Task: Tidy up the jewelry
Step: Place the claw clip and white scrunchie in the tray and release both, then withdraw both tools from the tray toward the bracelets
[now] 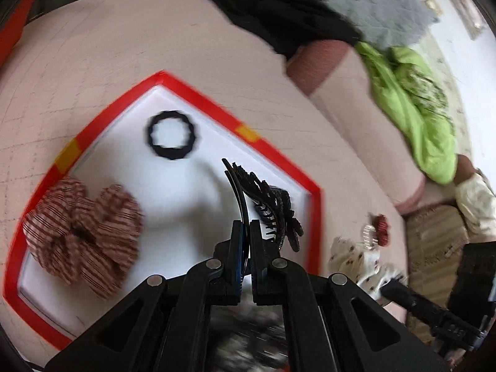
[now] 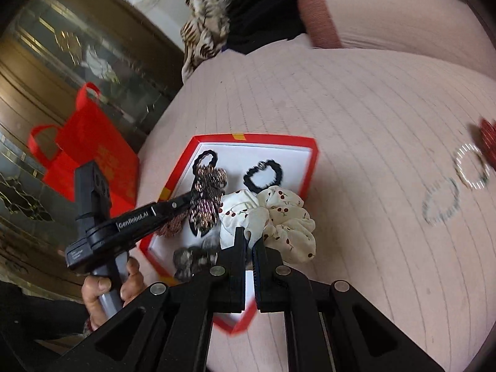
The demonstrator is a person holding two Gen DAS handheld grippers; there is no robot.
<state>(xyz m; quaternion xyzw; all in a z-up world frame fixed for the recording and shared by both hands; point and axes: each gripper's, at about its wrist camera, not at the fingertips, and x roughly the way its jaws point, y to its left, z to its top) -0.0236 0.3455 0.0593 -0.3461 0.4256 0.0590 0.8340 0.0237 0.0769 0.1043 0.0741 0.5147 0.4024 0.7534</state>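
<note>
A red-rimmed box (image 1: 280, 152) with a white floor lies on a pink bed; it also shows in the right wrist view (image 2: 313, 167). My left gripper (image 1: 247, 228) is shut on a black sequined hair clip (image 1: 272, 204) and holds it over the box; the clip (image 2: 207, 198) and left gripper (image 2: 186, 200) show in the right wrist view. My right gripper (image 2: 250, 237) is shut on a white cherry-print scrunchie (image 2: 279, 217) at the box's near right edge. Inside the box lie a black hair tie (image 1: 172, 138) and a brown striped scrunchie (image 1: 83, 235).
Two bead bracelets (image 2: 471, 170) and a red item (image 2: 488, 141) lie on the bed (image 2: 356, 99) to the right. A red bag (image 2: 90, 145) stands left of the bed. Green cloth (image 1: 412, 117), black cloth (image 1: 279, 9) and a grey blanket lie at the far side.
</note>
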